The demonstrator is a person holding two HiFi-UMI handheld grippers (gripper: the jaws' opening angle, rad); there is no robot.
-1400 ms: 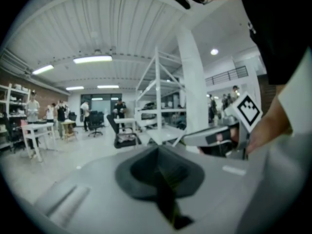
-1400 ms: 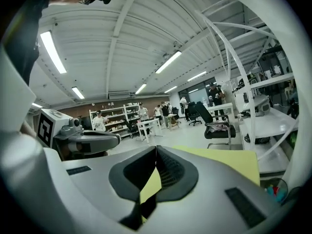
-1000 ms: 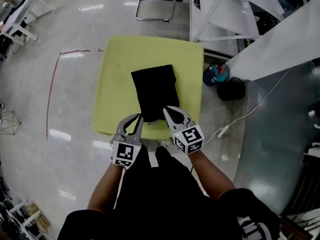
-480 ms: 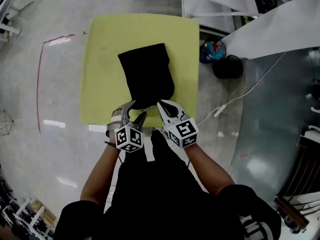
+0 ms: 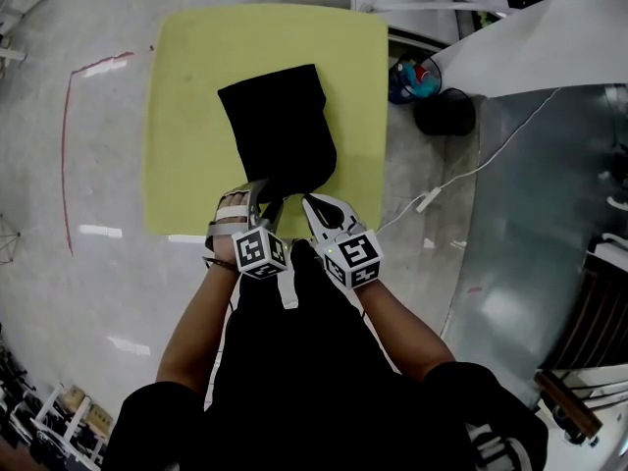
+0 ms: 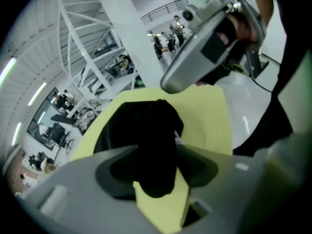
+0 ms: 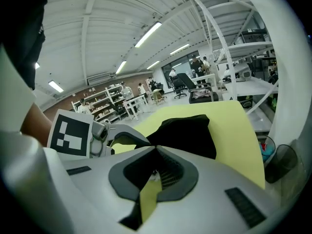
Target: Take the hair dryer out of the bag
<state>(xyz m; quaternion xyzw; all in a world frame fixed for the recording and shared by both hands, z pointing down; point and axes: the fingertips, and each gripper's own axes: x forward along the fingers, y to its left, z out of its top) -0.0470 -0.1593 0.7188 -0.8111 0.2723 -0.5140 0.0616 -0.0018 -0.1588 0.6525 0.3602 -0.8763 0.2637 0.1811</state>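
left gripper (image 5: pixel 265 200): wide, astride near end of soft black cloth bag (image 5: pixel 280 130) | right gripper (image 5: pixel 310 202): pinched together, empty, just beside | bag axis: lengthwise away from both

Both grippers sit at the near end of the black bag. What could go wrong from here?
1. The left gripper's jaws stand apart around the black bag's near end. Closing there may pinch both cloth layers and keep the bag shut.
2. The right gripper is shut and empty, so nothing anchors the bag. A pull might drag it off the yellow table's near edge.
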